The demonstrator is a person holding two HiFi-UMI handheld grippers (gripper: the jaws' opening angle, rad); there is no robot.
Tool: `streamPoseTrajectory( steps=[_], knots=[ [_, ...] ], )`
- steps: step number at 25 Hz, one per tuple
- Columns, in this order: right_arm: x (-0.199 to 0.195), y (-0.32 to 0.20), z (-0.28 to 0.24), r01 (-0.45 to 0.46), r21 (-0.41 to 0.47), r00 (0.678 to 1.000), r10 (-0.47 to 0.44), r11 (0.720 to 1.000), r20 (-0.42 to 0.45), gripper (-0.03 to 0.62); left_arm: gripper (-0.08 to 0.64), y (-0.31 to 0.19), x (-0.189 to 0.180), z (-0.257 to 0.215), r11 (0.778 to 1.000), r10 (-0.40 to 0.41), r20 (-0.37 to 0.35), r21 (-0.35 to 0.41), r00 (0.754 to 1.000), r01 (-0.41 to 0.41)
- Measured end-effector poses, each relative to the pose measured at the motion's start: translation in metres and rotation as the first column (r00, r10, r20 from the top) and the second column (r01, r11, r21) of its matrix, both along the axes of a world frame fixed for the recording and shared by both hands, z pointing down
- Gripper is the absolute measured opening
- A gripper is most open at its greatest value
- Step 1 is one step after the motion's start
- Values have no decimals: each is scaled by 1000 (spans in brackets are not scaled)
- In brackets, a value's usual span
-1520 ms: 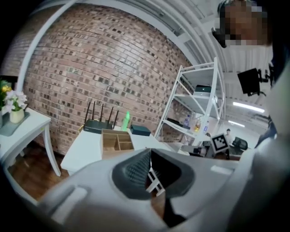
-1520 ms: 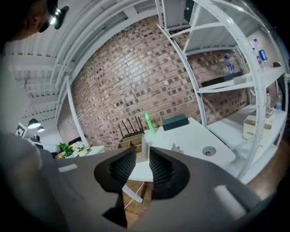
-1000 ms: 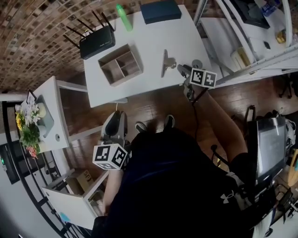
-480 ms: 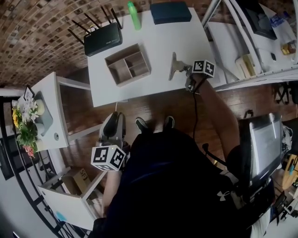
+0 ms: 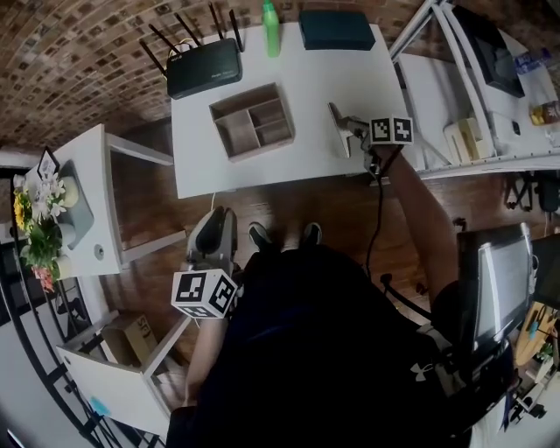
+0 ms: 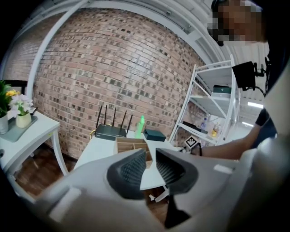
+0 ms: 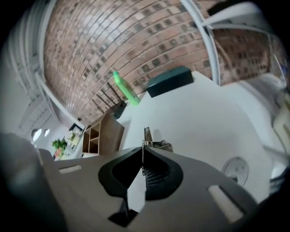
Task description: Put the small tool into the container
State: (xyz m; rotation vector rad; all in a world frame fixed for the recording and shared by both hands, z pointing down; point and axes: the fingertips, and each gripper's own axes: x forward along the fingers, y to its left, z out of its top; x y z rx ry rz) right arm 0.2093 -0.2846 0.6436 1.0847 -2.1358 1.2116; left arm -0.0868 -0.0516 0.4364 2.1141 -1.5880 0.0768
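The small tool (image 5: 337,126), a flat silver metal piece, sits at the right part of the white table (image 5: 306,83). My right gripper (image 5: 354,129) is at it, shut on the tool's thin blade (image 7: 147,136), which stands edge-on between the pads of my right gripper (image 7: 143,168). The wooden container (image 5: 253,122), an open box with compartments, lies to the tool's left and shows empty. It also shows as the container (image 7: 102,131) left of the right jaws. My left gripper (image 5: 216,241) hangs low over the floor, jaws slightly apart, holding nothing (image 6: 151,165).
At the table's far edge stand a black router (image 5: 204,66), a green bottle (image 5: 271,16) and a dark teal box (image 5: 337,29). A round disc (image 7: 235,170) lies near the right jaws. A white shelf unit (image 5: 464,79) is at the right, a side table with flowers (image 5: 39,227) at the left.
My right gripper has closed on the tool's blade, and the tool has turned a little on the table. The left gripper has stayed where it was.
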Motion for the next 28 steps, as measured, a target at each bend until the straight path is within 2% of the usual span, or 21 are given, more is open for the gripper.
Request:
streamPoseTrajectory(
  steps=[2, 5, 7, 8, 10, 11, 14, 15, 17, 19, 21, 23, 26, 28],
  knots=[
    [-8, -1, -22, 104, 65, 992, -99, 992, -74, 15, 66, -2, -3, 1, 1000, 0, -8, 6, 1000, 0],
    [-23, -9, -64, 211, 163, 971, -189, 964, -144, 15, 63, -6, -7, 1, 1000, 2, -20, 17, 1000, -1],
    [-44, -15, -99, 275, 240, 957, -241, 931, -164, 15, 61, -8, -11, 1, 1000, -1, -27, 27, 1000, 1],
    [-58, -17, -117, 317, 280, 945, -275, 906, -179, 15, 61, -9, -14, 0, 999, -3, -31, 32, 1000, 4],
    [-88, -17, -141, 432, 345, 898, -365, 833, -244, 15, 60, -9, -21, -1, 999, -10, -35, 43, 999, 12],
    [-104, -15, -149, 502, 370, 862, -416, 782, -289, 15, 60, -9, -25, -2, 999, -15, -36, 47, 999, 17],
    [-155, -8, -165, 692, 399, 721, -548, 602, -424, 15, 60, -6, -40, -3, 998, -40, -41, 51, 998, 42],
    [-170, -6, -166, 737, 394, 676, -580, 550, -455, 15, 58, -4, -46, -2, 997, -51, -42, 50, 998, 53],
    [-195, -5, -163, 805, 369, 593, -626, 464, -507, 15, 57, 0, -56, 1, 996, -76, -43, 45, 996, 78],
    [-216, -8, -157, 856, 338, 517, -648, 391, -559, 15, 55, 6, -66, 4, 994, -103, -43, 37, 994, 104],
    [-233, -11, -151, 891, 309, 454, -662, 332, -597, 15, 54, 12, -76, 6, 991, -132, -44, 30, 990, 133],
    [-250, -12, -147, 914, 285, 406, -674, 290, -617, 15, 52, 18, -86, 9, 986, -164, -46, 23, 985, 165],
    [-268, -15, -140, 936, 249, 351, -675, 248, -649, 15, 51, 27, -101, 11, 978, -206, -48, 12, 977, 207],
    [-276, -17, -132, 942, 233, 335, -673, 240, -660, 15, 51, 33, -109, 14, 973, -229, -48, 4, 972, 230]
  ],
)
